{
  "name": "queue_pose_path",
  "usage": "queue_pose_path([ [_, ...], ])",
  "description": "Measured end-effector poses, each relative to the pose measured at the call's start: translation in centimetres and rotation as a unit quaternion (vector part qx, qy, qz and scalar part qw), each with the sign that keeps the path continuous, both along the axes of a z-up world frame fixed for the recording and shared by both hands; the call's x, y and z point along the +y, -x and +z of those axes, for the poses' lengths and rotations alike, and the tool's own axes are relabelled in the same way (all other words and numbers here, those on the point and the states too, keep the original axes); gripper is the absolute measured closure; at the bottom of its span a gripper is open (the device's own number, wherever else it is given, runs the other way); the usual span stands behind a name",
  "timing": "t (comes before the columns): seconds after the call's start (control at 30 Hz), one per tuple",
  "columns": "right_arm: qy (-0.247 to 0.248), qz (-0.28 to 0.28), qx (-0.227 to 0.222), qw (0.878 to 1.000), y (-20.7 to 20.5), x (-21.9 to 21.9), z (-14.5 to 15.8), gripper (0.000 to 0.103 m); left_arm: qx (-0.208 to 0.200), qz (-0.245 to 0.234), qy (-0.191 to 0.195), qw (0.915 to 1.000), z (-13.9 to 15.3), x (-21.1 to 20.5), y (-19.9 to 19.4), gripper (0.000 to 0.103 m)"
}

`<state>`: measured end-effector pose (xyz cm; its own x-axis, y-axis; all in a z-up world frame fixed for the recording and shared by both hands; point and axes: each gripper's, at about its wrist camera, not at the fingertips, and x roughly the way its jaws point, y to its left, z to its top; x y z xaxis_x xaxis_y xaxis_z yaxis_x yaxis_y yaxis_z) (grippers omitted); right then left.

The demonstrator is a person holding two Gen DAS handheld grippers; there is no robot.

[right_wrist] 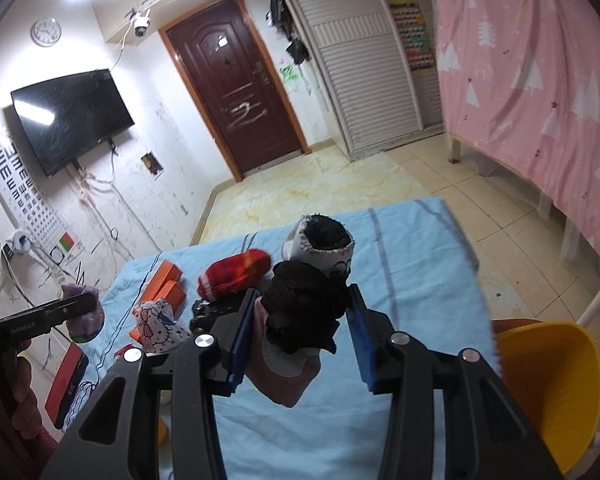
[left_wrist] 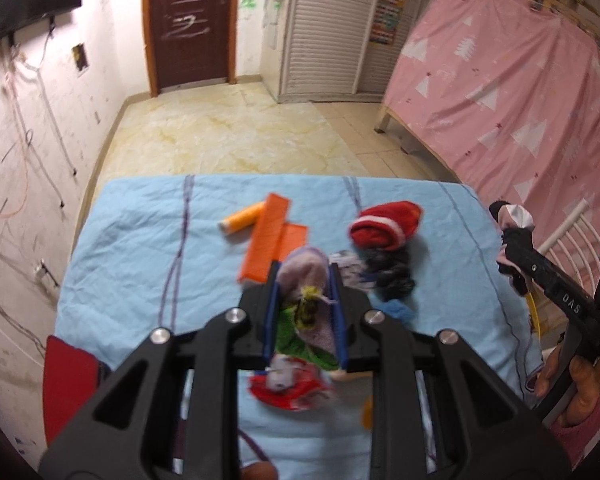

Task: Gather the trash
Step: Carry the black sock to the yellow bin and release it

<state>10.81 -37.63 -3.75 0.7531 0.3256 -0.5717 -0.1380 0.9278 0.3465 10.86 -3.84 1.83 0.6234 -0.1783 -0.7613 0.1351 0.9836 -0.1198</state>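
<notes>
The right wrist view shows the right gripper [right_wrist: 302, 320] closed on a black and white sock [right_wrist: 312, 280]. The sock sits between the two blue pads, and its open black top sticks up past the tips. Just to the right of this gripper, and a little lower, is a yellow bucket [right_wrist: 556, 392]. Its open mouth faces the gripper. Only bare yellow wall shows inside, so nobody can tell if anything lies at the bottom. The bucket is much nearer to the right hand than to the left one, so the right sock probably goes in first, with a short move to the right.

The left gripper [left_wrist: 305, 300] is squeezed narrow on a fuzzy purple sock [left_wrist: 302, 272] with green and yellow bits. This sock runs straight along the fingers and pokes out past the tips.

Farther out on the blue sheet [left_wrist: 140, 240] lie a red and white sock [left_wrist: 384, 226], a dark bundle of cloth [left_wrist: 392, 276], two orange boxes [left_wrist: 270, 236] and a yellow spool [left_wrist: 240, 220]. A white sock with a cat picture [right_wrist: 156, 324] lies near the left side of the sheet.
</notes>
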Motion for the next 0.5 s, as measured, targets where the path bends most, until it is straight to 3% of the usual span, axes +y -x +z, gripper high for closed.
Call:
queue_pose_path([
  [0.5, -0.012, -0.107, -0.03, 0.994, 5.3, -10.7, 0.5, 0.066, 0.011, -0.104, -0.003, 0.9945, 0.7, -10.2, 0.8, 0.082],
])
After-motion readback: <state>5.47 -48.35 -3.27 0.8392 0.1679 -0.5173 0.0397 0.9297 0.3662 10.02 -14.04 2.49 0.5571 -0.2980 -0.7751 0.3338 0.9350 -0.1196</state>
